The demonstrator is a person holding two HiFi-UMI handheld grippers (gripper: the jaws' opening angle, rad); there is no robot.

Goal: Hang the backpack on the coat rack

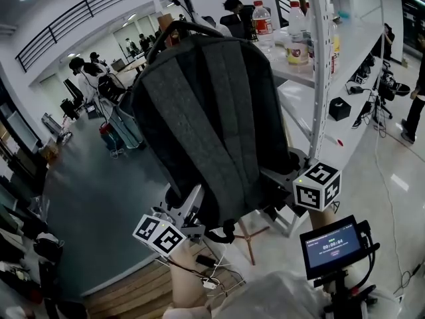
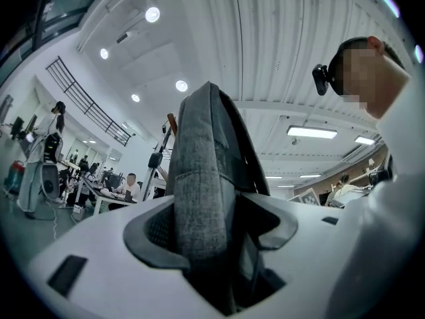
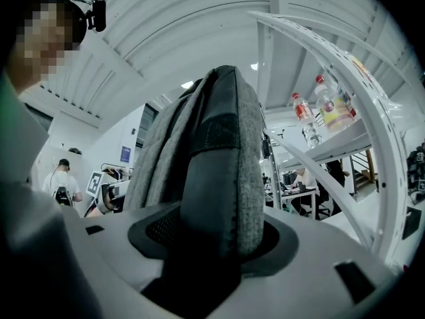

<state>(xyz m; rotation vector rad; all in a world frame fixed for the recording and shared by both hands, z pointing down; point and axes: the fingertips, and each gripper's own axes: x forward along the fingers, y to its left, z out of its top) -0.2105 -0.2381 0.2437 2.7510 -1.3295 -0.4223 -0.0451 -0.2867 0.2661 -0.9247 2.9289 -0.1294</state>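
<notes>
While the left gripper (image 1: 192,205) and the right gripper (image 1: 281,172) each clamp a lower side of the backpack (image 1: 212,111), held upright in front of the coat rack (image 1: 250,236), the lift seems underway, and next its top loop (image 1: 189,26) must catch on the rack.

Just right of the right gripper (image 1: 282,175) a white shelving frame (image 1: 321,78) rises, its shelf holding bottles (image 1: 263,24) high beyond the jaws, and farther right lies pale, glossy floor (image 1: 392,178) crossed by loose cables (image 1: 380,145). Left of the left gripper (image 1: 191,205) a dark grey-green floor (image 1: 93,198) spreads away — it meets a strip of wood planking (image 1: 133,291) on the gripper's near side. Far beyond that gripper, people (image 1: 83,78) stand and sit around desks (image 2: 109,195), and a black balcony railing (image 1: 73,15) runs across the white wall (image 1: 50,62) behind them. Overhead, seen along the left gripper's jaws, a ribbed white ceiling (image 2: 265,38) carries round downlights (image 2: 153,14) and long strip lights (image 2: 312,132) — all lit.
</notes>
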